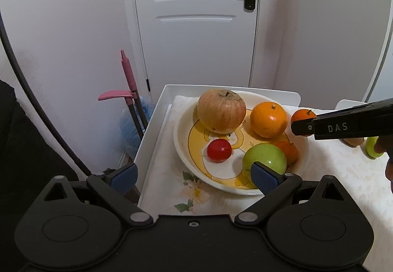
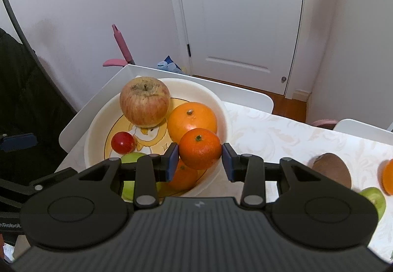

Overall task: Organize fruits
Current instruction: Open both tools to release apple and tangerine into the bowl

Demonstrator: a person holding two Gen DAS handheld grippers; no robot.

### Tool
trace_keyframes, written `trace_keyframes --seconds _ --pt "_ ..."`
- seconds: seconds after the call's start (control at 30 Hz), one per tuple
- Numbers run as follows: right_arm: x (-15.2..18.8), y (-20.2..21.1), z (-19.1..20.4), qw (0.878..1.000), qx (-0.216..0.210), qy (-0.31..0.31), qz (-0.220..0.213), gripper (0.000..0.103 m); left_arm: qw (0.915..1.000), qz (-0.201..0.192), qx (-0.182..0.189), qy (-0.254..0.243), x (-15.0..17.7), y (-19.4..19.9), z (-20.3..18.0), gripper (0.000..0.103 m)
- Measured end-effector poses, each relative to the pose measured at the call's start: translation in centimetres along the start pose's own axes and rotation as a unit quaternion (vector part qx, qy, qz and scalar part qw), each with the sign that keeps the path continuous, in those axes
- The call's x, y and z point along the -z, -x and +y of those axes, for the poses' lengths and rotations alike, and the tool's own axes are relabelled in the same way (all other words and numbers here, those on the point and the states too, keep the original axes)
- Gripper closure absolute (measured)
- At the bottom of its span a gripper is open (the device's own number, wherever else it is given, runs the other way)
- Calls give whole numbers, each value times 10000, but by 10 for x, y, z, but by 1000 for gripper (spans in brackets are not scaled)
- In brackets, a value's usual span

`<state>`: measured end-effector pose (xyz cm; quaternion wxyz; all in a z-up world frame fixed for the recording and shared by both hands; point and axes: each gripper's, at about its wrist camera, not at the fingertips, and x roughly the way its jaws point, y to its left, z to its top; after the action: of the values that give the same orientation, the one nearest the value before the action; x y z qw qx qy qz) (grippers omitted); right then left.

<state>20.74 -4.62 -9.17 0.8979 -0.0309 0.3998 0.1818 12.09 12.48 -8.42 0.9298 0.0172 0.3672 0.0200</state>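
A white bowl (image 1: 180,146) (image 2: 98,129) with a yellow cartoon bottom holds a big streaked apple (image 1: 221,111) (image 2: 145,105), a large orange (image 1: 268,119) (image 2: 192,118), a small red fruit (image 1: 219,150) (image 2: 122,142), a green apple (image 1: 264,157) (image 2: 133,157) and a mandarin (image 1: 289,151) (image 2: 184,177). My right gripper (image 2: 199,161) (image 1: 301,127) is shut on another mandarin (image 2: 200,148) (image 1: 303,116) above the bowl's right rim. My left gripper (image 1: 194,176) is open and empty at the bowl's near edge.
The bowl stands on a floral cloth (image 2: 282,134) over a white table (image 1: 152,129). A brown kiwi (image 2: 332,170), a green fruit (image 2: 374,199) and an orange (image 2: 388,179) lie at right. A pink-handled broom (image 1: 129,80) leans at the wall by a white door (image 1: 196,26).
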Motion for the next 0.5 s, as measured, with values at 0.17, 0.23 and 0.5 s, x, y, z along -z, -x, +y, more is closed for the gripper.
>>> trace_keyframes --seconds 0.17,0.23,0.5 --pt "1 -1 0 9998 -134 5 -110 19 10000 -7 -7 -50 1 1 -1 3" --pt "2 4 2 9996 -72 19 -273 0 10000 -12 -4 -90 1 1 -2 2" --pt "6 18 6 9993 111 30 -355 0 9998 -63 52 -174 0 7 -7 2"
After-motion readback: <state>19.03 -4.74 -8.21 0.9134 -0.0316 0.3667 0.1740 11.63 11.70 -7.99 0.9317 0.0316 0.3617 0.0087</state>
